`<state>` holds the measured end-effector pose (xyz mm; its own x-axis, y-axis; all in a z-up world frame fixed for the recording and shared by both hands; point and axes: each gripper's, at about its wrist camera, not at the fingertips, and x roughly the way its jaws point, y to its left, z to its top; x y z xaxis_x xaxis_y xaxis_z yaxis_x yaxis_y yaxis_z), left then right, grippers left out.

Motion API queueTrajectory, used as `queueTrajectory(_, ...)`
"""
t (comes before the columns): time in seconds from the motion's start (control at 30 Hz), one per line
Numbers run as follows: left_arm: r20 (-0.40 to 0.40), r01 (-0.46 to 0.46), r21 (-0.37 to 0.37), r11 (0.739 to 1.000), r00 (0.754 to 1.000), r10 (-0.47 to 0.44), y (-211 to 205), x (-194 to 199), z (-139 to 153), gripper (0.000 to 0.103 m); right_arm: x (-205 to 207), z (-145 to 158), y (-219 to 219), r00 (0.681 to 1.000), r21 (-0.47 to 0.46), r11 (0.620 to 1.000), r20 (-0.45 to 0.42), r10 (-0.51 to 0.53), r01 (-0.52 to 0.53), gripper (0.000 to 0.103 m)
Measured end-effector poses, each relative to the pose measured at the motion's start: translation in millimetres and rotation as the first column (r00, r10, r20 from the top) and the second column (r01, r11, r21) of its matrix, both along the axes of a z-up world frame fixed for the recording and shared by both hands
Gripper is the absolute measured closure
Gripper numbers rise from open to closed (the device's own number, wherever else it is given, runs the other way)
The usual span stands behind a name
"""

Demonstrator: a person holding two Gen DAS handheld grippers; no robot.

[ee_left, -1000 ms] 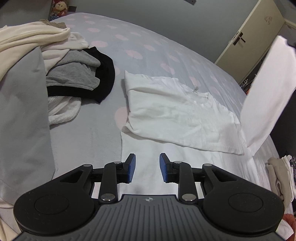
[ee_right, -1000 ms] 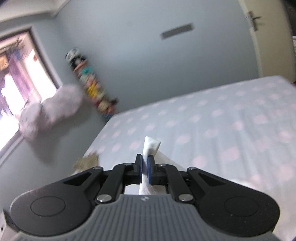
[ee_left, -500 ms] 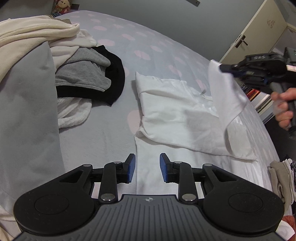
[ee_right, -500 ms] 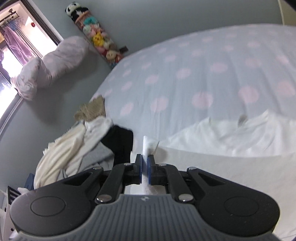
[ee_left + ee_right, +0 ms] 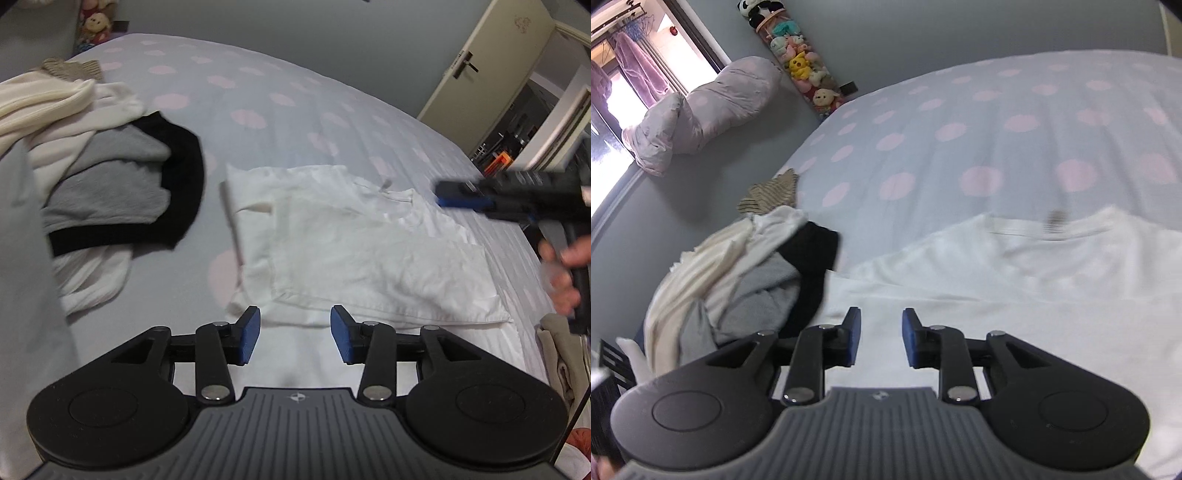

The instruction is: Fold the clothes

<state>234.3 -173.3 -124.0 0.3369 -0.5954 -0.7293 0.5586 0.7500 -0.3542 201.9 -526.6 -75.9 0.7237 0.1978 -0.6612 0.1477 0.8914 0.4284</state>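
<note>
A white T-shirt lies flat on the bed with both of its sides folded in over the middle. My left gripper hovers over its near edge, jaws opening, nothing between them. My right gripper is over the same white T-shirt, jaws opening and empty, the cloth lying loose beneath. In the left wrist view the right gripper shows at the right, held by a hand, above the shirt's collar end.
A heap of unfolded clothes in cream, grey and black lies left of the shirt, also seen as the heap. Folded beige cloth sits at the bed's right edge. The spotted bedsheet stretches beyond. An open door stands at the far right.
The right gripper came down with the shirt's side, laid it over the middle and let go, jaws now apart. The left gripper's jaws widened and it shifted sideways.
</note>
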Motion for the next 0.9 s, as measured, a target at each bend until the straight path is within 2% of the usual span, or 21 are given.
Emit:
queueTrajectory(0.17,0.002,0.024,0.027,0.999,1.0,-0.024,-24.7,7.4,-7.4,0.063,-71.9,-7.6,-56.2,0.998,-0.127,0.991,-0.024,-0.05,0.047,0.075)
queueTrajectory(0.33,-0.018,0.046,0.062,0.997,0.999,-0.045,-44.4,19.1,-18.4,0.06,-143.1,-21.5,-112.7,0.986,-0.229,0.964,-0.056,-0.154,0.137,0.075)
queueTrajectory(0.53,-0.04,0.029,0.092,0.995,0.999,-0.026,-61.7,32.3,-32.8,0.06,-197.7,-53.7,-136.7,0.979,-0.38,0.916,-0.101,-0.179,0.128,0.074)
queueTrajectory(0.63,-0.047,0.031,0.107,0.994,0.999,-0.026,-70.4,34.5,-38.6,0.06,-203.7,-73.4,-129.1,0.983,-0.412,0.908,-0.129,-0.134,0.07,0.065)
queueTrajectory(0.77,-0.059,0.028,0.13,0.991,0.998,-0.021,-78.9,34.9,-47.1,0.06,-189.3,-96.0,-110.5,0.98,-0.543,0.839,-0.175,-0.091,-0.019,0.063)
queueTrajectory(0.9,-0.063,0.019,0.135,0.991,0.998,-0.011,-81.5,35.4,-52.2,0.06,-178.2,-108.9,-102.7,0.982,-0.608,0.792,-0.173,-0.068,-0.053,0.063)
